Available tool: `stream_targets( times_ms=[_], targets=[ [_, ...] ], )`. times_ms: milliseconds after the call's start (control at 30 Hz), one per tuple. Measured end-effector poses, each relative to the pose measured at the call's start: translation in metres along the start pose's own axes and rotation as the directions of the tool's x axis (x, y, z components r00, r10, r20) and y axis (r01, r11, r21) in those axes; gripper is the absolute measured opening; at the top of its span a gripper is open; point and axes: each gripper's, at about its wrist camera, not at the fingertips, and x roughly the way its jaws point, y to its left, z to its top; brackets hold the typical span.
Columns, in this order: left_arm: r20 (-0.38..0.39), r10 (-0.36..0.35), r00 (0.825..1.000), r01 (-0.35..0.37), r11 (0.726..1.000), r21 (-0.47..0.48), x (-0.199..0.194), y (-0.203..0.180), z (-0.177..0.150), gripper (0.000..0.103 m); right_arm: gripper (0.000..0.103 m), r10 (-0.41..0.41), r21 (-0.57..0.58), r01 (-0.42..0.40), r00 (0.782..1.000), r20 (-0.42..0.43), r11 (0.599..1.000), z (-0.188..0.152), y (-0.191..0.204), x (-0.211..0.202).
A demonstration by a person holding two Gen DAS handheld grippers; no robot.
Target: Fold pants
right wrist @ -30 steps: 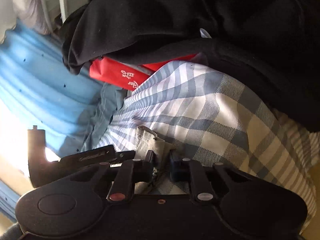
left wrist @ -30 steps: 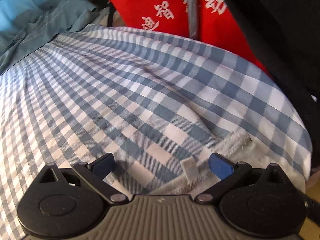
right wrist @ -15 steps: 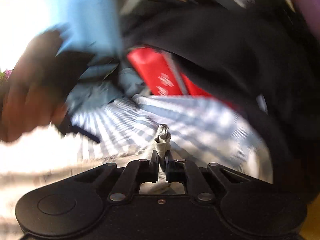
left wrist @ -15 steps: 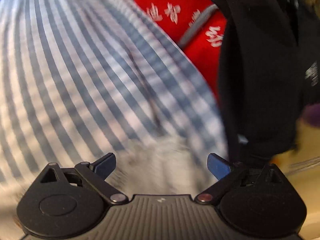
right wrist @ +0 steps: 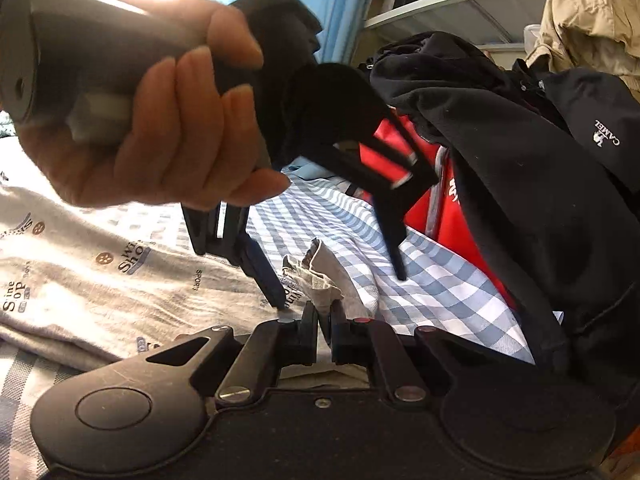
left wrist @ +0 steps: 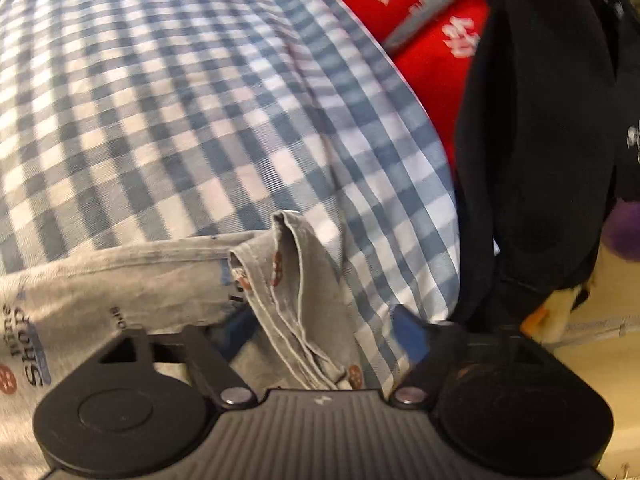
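A: Where are the pants [right wrist: 100, 280]?

B: Spread on the checked sheet [left wrist: 160, 100] of a bed, grey with printed lettering. One corner [left wrist: 296, 280] is bunched up and lifted off the sheet.

A: Who has it?

B: The right gripper [right wrist: 324, 320]. Its fingers are pressed together, pinching that corner. The left gripper [left wrist: 320, 332] straddles the same bunch; its fingers have just been closing, but they stand apart and don't press the cloth yet.

A: How will it handle?

B: Soft, light, limp, I'd say. It sags wherever it isn't held, so a grip at the stitched hem or a corner should hold better than a pinch mid-panel. Thin knit may slip from a shallow pinch.

A: Count things for me.

B: One pair of pants, two grippers, one hand [right wrist: 160, 128] in view. Beside the bed, one red bag [left wrist: 432, 40] and a heap of black jackets [right wrist: 540, 184]; how many, I can't tell.
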Motion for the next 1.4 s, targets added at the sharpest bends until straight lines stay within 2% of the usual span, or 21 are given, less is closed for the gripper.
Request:
stream_targets(
  times_ms=[33, 67, 133, 167, 267, 400, 533, 700, 833, 900, 1000, 1133, 1400],
  targets=[
    [0.023, 0.005, 1.0, -0.004, 1.0, -0.013, -0.004, 0.004, -0.002, 0.053, 0.006, 0.001, -0.002, -0.001, 1.0, -0.002, 1.0, 0.001, 0.001, -0.001],
    [0.043, 0.008, 0.999, -0.007, 1.0, -0.023, -0.007, 0.006, -0.003, 0.047, 0.006, 0.002, -0.005, -0.002, 1.0, -0.003, 1.0, 0.002, 0.002, -0.002],
    [0.078, 0.016, 0.997, -0.014, 1.0, -0.027, -0.016, 0.009, -0.006, 0.009, 0.005, 0.004, -0.014, -0.004, 1.0, 0.002, 1.0, 0.005, 0.005, -0.005],
    [0.094, 0.022, 0.995, -0.02, 1.0, -0.02, -0.021, 0.01, -0.008, 0.006, 0.005, 0.005, -0.021, -0.004, 1.0, 0.007, 1.0, 0.007, 0.006, -0.008],
    [0.161, 0.039, 0.986, -0.044, 0.999, 0.025, -0.047, 0.008, -0.017, 0.005, 0.004, 0.017, -0.05, -0.015, 0.999, 0.03, 0.999, 0.015, 0.016, -0.02],
    [0.227, 0.083, 0.97, -0.115, 0.985, 0.129, -0.092, 0.006, -0.03, 0.005, 0.004, 0.059, -0.098, -0.051, 0.995, 0.079, 0.994, 0.033, 0.039, -0.046],
    [0.254, 0.117, 0.96, -0.154, 0.98, 0.129, -0.14, 0.029, -0.046, 0.005, 0.004, 0.153, -0.124, -0.14, 0.983, 0.103, 0.982, 0.051, 0.07, -0.07],
    [0.267, 0.169, 0.949, -0.198, 0.976, 0.087, -0.179, 0.08, -0.071, 0.005, 0.003, 0.293, -0.164, -0.277, 0.953, 0.078, 0.947, 0.062, 0.122, -0.089],
    [0.272, 0.206, 0.94, -0.232, 0.971, 0.066, -0.185, 0.124, -0.092, 0.005, 0.002, 0.37, -0.206, -0.36, 0.929, 0.01, 0.91, 0.056, 0.167, -0.092],
    [0.284, 0.231, 0.93, -0.262, 0.962, 0.075, -0.181, 0.14, -0.101, 0.005, 0.002, 0.391, -0.21, -0.387, 0.92, -0.026, 0.898, 0.05, 0.182, -0.089],
    [0.285, 0.242, 0.927, -0.273, 0.959, 0.072, -0.173, 0.162, -0.112, 0.005, 0.002, 0.406, -0.21, -0.415, 0.91, -0.085, 0.885, 0.044, 0.206, -0.083],
    [0.288, 0.215, 0.933, -0.241, 0.969, 0.058, -0.172, 0.182, -0.122, 0.006, 0.002, 0.401, -0.206, -0.417, 0.909, -0.113, 0.885, 0.036, 0.219, -0.081],
    [0.308, 0.207, 0.929, -0.24, 0.968, 0.074, -0.174, 0.182, -0.126, 0.006, 0.002, 0.394, -0.197, -0.409, 0.912, -0.113, 0.891, 0.035, 0.218, -0.081]
  ],
)
